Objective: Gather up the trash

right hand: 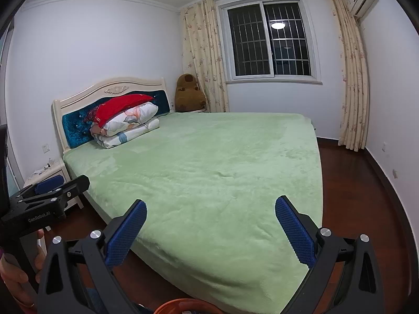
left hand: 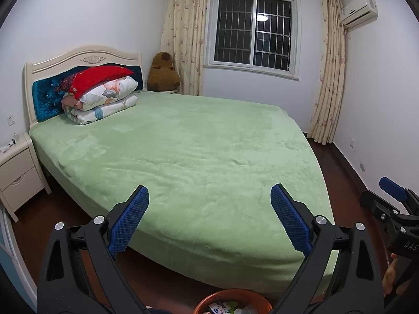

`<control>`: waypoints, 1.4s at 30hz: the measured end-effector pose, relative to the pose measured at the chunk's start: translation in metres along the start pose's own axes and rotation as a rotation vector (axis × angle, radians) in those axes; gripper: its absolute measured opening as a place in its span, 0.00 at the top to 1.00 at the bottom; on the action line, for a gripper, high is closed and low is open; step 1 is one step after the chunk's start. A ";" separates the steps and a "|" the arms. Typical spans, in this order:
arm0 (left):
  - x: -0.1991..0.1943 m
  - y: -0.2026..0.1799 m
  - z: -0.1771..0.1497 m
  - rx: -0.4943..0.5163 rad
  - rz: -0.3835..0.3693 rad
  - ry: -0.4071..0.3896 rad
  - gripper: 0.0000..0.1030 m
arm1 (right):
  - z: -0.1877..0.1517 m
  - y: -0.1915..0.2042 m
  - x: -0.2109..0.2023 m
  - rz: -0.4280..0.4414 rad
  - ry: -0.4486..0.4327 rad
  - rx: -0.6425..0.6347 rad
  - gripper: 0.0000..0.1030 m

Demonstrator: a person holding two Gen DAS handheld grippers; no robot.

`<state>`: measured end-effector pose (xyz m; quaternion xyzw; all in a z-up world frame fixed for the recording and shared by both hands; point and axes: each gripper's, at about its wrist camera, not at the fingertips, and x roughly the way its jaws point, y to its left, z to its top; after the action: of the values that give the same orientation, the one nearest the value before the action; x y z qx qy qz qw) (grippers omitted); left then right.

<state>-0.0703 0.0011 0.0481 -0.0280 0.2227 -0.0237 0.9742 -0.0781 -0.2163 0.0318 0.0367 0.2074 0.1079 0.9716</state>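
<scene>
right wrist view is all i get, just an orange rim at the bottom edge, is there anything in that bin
Observer: Yes. The left wrist view looks down into the orange bin, and it holds white wrappers and a green scrap.
Operator: left gripper shows side-on for me, is it open
Observer: Yes, it's open. The left gripper has its fingers spread wide, with nothing between them.
Operator: that gripper hides half the nightstand
Observer: The nightstand has two drawers, both shut, and a few small items on top.
</scene>
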 end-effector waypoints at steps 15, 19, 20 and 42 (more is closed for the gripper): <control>-0.006 -0.007 0.003 -0.010 0.006 -0.017 0.11 | 0.001 0.003 -0.006 0.006 0.004 -0.009 0.06; -0.007 -0.004 0.003 -0.026 -0.003 -0.013 0.11 | 0.002 0.003 -0.005 0.006 0.004 -0.008 0.06; -0.007 -0.004 0.003 -0.029 -0.002 -0.014 0.11 | 0.002 0.003 -0.005 0.006 0.004 -0.008 0.06; -0.010 -0.010 0.003 -0.019 -0.005 -0.022 0.11 | 0.002 0.003 -0.007 0.001 0.004 -0.003 0.06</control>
<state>-0.0782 -0.0078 0.0554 -0.0380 0.2120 -0.0240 0.9762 -0.0840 -0.2153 0.0365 0.0352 0.2092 0.1088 0.9712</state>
